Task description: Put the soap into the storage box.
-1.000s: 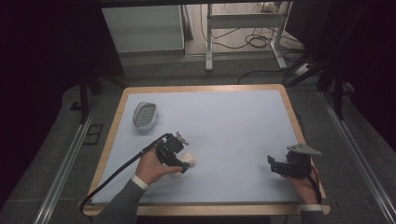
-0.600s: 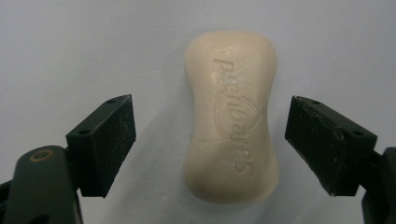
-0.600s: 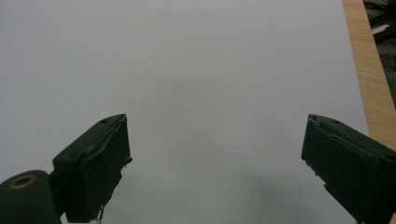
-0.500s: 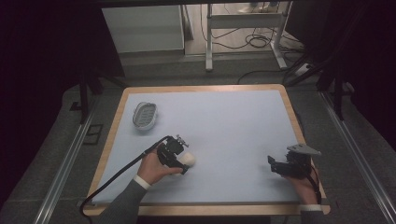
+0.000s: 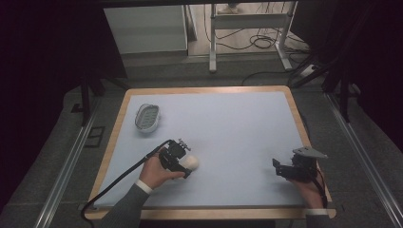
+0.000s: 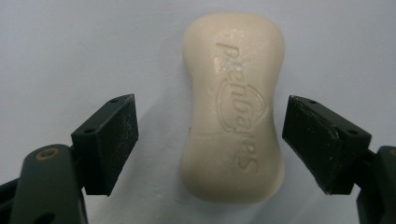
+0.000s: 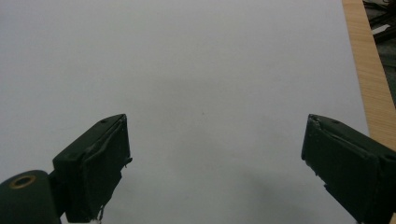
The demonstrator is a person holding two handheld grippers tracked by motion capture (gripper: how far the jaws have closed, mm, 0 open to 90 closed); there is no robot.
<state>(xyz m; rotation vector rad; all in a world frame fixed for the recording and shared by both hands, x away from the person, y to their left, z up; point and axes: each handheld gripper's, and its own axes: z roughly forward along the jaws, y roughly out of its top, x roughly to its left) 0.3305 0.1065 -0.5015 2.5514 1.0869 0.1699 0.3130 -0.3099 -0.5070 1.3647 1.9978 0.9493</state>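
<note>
I am closing my left gripper [image 6: 212,140] around the soap bar [image 6: 233,107] near the table's [image 5: 237,118] front edge (jaws not touching yet), ready to grab it. My right gripper [image 7: 215,163] is waiting open.

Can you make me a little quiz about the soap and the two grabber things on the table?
1. True or false: the left gripper already squeezes the soap bar.
2. What lies near the table's far left corner? A) a soap dish B) a cup C) a sponge
3. What is between the right gripper's jaws?

Key:
1. False. Its jaws have just been closing, with the soap between them, but gaps show on both sides.
2. A, the soap dish.
3. Nothing; just the bare pale mat beneath.
</note>
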